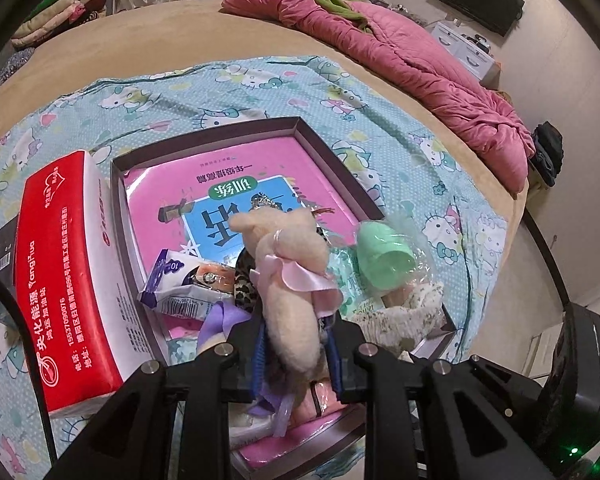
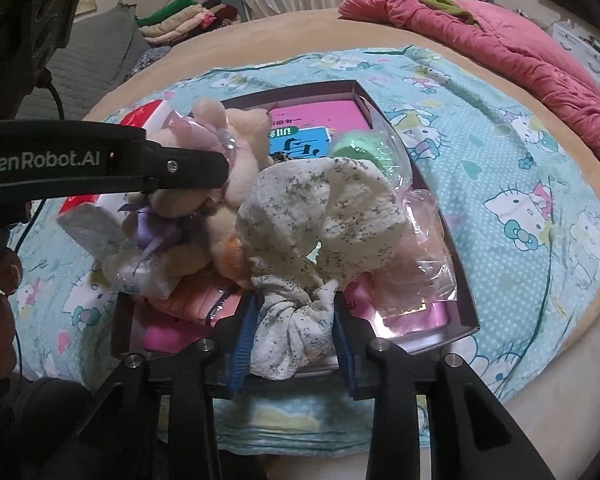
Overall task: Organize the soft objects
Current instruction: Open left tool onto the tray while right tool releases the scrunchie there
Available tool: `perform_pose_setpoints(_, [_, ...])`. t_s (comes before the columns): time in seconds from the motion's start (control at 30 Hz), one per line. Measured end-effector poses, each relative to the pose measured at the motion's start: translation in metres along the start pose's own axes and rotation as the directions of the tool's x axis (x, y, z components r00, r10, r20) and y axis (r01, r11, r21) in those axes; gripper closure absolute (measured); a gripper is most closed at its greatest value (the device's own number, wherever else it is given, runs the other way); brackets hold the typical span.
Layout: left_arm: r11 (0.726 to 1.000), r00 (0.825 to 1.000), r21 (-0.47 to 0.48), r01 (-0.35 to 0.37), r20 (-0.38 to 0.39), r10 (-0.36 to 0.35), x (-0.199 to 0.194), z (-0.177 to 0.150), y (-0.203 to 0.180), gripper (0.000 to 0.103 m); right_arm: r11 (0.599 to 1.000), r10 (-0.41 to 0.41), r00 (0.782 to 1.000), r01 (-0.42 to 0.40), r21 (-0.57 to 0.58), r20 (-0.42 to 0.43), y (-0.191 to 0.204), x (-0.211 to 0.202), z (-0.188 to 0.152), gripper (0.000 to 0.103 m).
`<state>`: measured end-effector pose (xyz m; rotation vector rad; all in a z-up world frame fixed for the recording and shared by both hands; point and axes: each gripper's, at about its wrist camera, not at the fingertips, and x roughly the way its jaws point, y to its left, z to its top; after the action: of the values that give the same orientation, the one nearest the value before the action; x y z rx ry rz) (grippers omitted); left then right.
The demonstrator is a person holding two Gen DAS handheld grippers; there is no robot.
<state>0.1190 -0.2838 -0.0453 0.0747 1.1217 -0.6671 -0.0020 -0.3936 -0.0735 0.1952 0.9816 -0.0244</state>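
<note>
Blue-padded fingers of the left gripper (image 1: 296, 354) pinch the cream plush doll in a pink satin skirt (image 1: 290, 276) by its lower body, lifting it over the shallow dark cardboard box (image 1: 118, 216) on the cartoon-cat bedsheet (image 1: 380, 120). It looks feather-light and squashy, so a squeeze across the torso should hold; the satin frill may slip. Over to the right gripper (image 2: 294, 344), clamped on the knotted tail of a white speckled cloth bundle (image 2: 320, 216), which sits at the box's near edge: limp, crumpled, light, best taken at that knot. A green foam piece in clear wrap (image 1: 384, 256) lies beside it.
</note>
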Motion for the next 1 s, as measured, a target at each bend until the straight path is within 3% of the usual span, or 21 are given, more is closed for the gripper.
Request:
perform_pose_setpoints(0.2, [1.0,1.0,0.0,0.007,-0.004,-0.007,0.0,0.0,0.0,0.078,1.0,0.002,1.0,-0.003,0.009,0.025,0.0,-0.01,0.001,0.044])
perform_pose_setpoints(0.43, [1.0,1.0,-0.015,0.024,-0.012,-0.024,0.0,0.0,0.001,0.071,1.0,-0.025,0.999,0.025,0.015,0.038,-0.003,-0.019,0.004,0.036])
perform_pose_setpoints(0.8, [0.999,0.999,-0.03,0.031,-0.026,-0.032,0.002,-0.001,0.004,0.042,0.999,-0.045,0.997,0.044,0.02,0.068,-0.008,-0.033,0.007,0.029])
perform_pose_setpoints(1.0, [0.999,1.0,-0.039,0.026,-0.016,-0.027,-0.007,-0.002,0.008,0.037,0.998,-0.068,0.995,0.067,0.021,0.068,-0.008,-0.037,0.007,0.028])
